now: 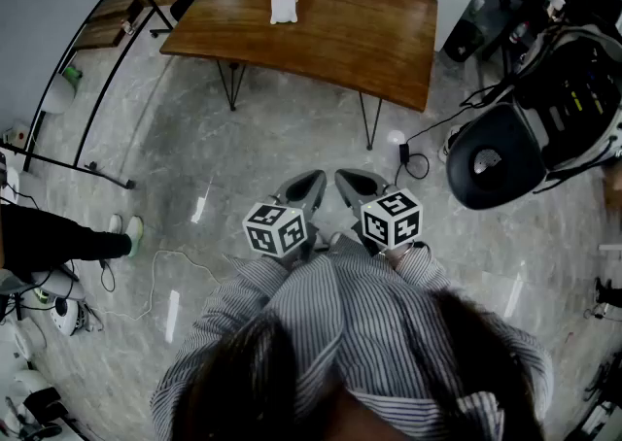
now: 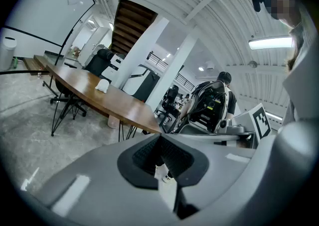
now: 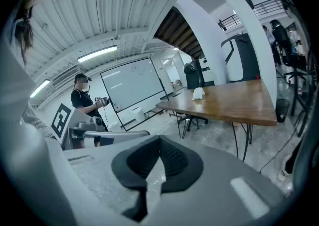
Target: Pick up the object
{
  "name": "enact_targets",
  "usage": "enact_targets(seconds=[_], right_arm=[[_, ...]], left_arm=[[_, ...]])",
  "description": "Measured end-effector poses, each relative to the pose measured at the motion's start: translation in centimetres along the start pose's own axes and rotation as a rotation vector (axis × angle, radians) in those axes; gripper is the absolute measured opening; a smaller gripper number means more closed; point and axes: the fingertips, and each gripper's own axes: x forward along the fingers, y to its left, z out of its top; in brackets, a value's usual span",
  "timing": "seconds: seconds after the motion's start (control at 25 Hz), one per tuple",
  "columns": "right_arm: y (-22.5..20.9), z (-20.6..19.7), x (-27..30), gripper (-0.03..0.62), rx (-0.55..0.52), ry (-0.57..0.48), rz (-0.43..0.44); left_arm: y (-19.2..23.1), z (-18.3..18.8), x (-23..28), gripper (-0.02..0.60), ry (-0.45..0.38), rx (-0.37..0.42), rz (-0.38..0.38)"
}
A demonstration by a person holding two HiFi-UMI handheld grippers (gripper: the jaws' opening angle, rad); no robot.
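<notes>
Person is standing on the pale marbled floor (image 1: 194, 157), holding both tools close in front of a striped shirt (image 1: 340, 303). The grey plastic left gripper (image 2: 159, 139) is sitting fully clenched. In the left gripper view its two jaws are meeting at the tips, the black ribbed pads (image 2: 182, 160) are leaving only a small hollow behind the closed tips, and nothing is lying between them. The grey plastic right gripper (image 3: 159, 143) is reading the same in the right gripper view: jaws pressing together tip to tip, gripping nothing, touching nothing. In the head view the two tools are pointing forward side by side, near each other, each carrying a white cube with black square markers (image 1: 275, 228). The task's thing, a small white soft-looking object (image 1: 283, 5), is resting on the far part of a brown wooden table with thin black metal legs (image 1: 369, 36), well apart from both tools, with floor lying between the person and the table. Both gripper views are picking up this object on the tabletop in the distance; its exact kind is too small to tell. A second person in dark clothes (image 3: 82, 98) is standing beyond the left gripper in the right gripper view, holding a device in both hands.
</notes>
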Motion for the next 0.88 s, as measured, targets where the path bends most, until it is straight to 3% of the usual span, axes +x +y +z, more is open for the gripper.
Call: enact_targets(seconds=[0.4, 0.88], right_arm=[[-1.0, 0.2, 0.1, 0.002, -0.003, 0.004, -0.008], [-2.8, 1.8, 1.0, 0.002, 0.017, -0.019, 0.018]], left_arm=[[0.1, 0.6, 0.9, 0.006, -0.015, 0.028, 0.005], [1.4, 1.4, 2.9, 0.006, -0.020, -0.021, 0.011]])
